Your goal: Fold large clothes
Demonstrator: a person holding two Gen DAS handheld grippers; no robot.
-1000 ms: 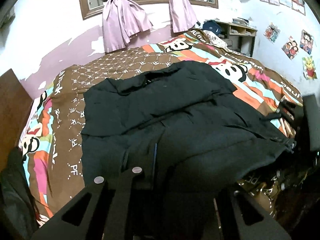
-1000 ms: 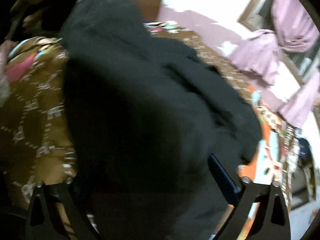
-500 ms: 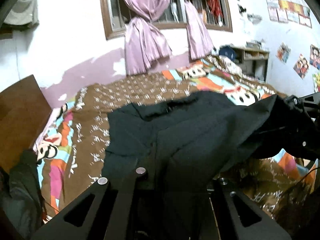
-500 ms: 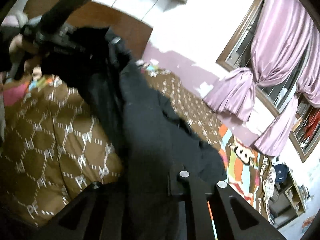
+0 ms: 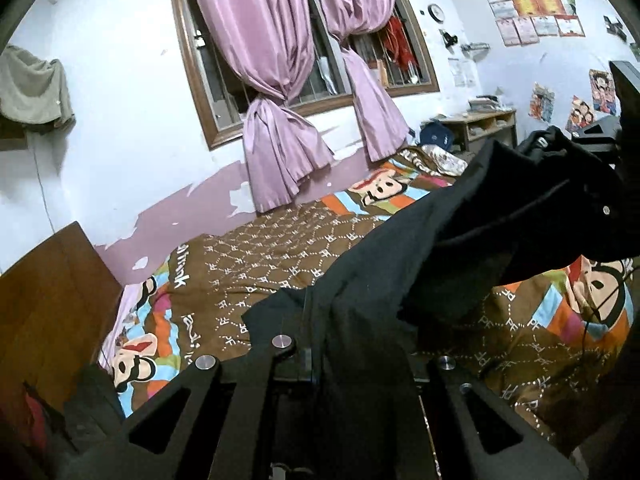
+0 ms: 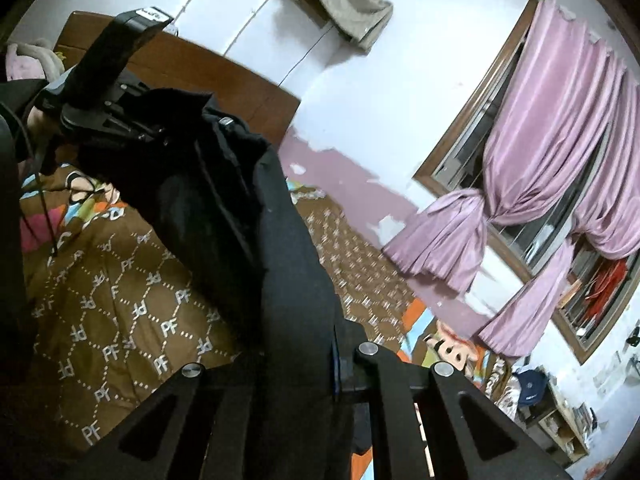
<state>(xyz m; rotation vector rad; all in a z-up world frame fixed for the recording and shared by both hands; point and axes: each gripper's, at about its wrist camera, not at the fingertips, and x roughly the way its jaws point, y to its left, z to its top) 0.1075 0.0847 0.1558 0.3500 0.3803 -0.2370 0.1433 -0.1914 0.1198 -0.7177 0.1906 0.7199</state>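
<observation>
Currently: Garment Suspended Between Both Grippers Above the Bed

The bed (image 5: pixel 280 240), covered in a brown patterned spread, carries only the far portion of the black garment (image 5: pixel 400 264); the rest hangs lifted above the near edge. Its held hem runs across, from one gripper to the other. The left gripper (image 5: pixel 308 356) has its fingers closed on one end of that hem; the right gripper (image 6: pixel 340 360) has its fingers clamped on the other. Judged next: carry the hem toward the far edge, both hands level.
</observation>
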